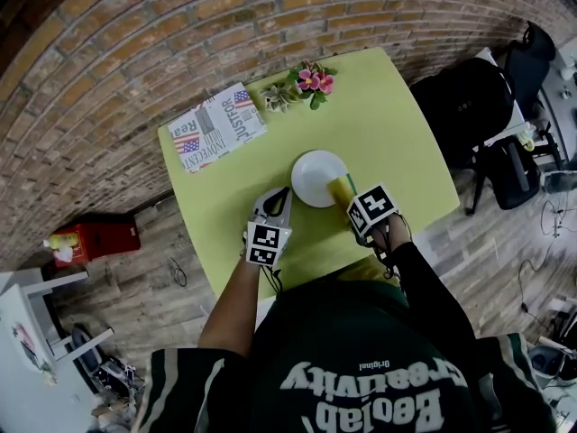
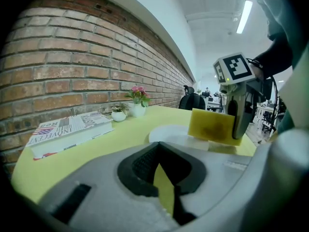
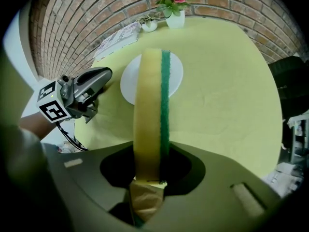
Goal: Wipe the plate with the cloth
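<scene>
- the plate (image 1: 317,177) lay flat near the middle of the green table (image 1: 397,142), well apart from the book (image 1: 216,126) and the flowers (image 1: 311,81) at the far edge, so both grippers had free room round it.
- the wiping thing was a sponge (image 1: 343,189), yellow with a green scouring face, not a cloth. it stood on edge at the plate's right rim, reaching in over the plate.
- the right gripper (image 1: 350,198) had its jaws closed on the sponge's near end, pinching it across its thickness. most of the sponge stuck out ahead of the jaws, probably so a long edge could sweep the plate.
- i could not tell whether the sponge's lower edge touched the plate or hung just above it.
- the left gripper (image 1: 278,198) sat at the plate's left rim with its jaws drawn together and nothing between them. its tip was just beside the rim, likely placed there to stop the plate sliding under the wipe; contact could not be made out.
- wiping looked ready to start.
</scene>
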{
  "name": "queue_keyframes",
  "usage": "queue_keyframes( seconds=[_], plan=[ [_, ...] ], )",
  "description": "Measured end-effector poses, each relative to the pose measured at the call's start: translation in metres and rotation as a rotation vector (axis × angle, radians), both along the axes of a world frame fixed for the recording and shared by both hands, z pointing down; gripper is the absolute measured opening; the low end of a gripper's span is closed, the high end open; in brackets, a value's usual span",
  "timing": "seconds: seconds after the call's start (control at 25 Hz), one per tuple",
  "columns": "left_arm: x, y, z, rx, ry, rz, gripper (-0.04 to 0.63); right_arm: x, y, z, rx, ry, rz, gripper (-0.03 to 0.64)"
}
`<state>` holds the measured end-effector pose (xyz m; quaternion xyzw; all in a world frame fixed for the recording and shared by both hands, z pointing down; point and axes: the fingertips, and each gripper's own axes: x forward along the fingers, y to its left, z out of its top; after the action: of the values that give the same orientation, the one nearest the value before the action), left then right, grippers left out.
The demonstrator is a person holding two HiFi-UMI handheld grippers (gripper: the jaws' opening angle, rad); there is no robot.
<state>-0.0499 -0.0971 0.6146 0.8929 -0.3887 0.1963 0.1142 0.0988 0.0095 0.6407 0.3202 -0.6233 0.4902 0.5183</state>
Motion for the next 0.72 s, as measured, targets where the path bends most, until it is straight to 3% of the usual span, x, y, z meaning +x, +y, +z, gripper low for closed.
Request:
queue_keyframes(
  seconds=[0.36, 0.72],
  plan=[
    [0.000, 0.000, -0.001, 0.001, 0.004, -0.003, 0.002, 0.017, -0.001, 0.001, 0.028, 0.031, 0.025, 0.135],
    [-0.001, -0.001, 0.000, -0.001, -0.006, -0.023, 0.002, 0.025, -0.005, 0.002, 0.084, 0.065, -0.031, 0.135]
  ],
)
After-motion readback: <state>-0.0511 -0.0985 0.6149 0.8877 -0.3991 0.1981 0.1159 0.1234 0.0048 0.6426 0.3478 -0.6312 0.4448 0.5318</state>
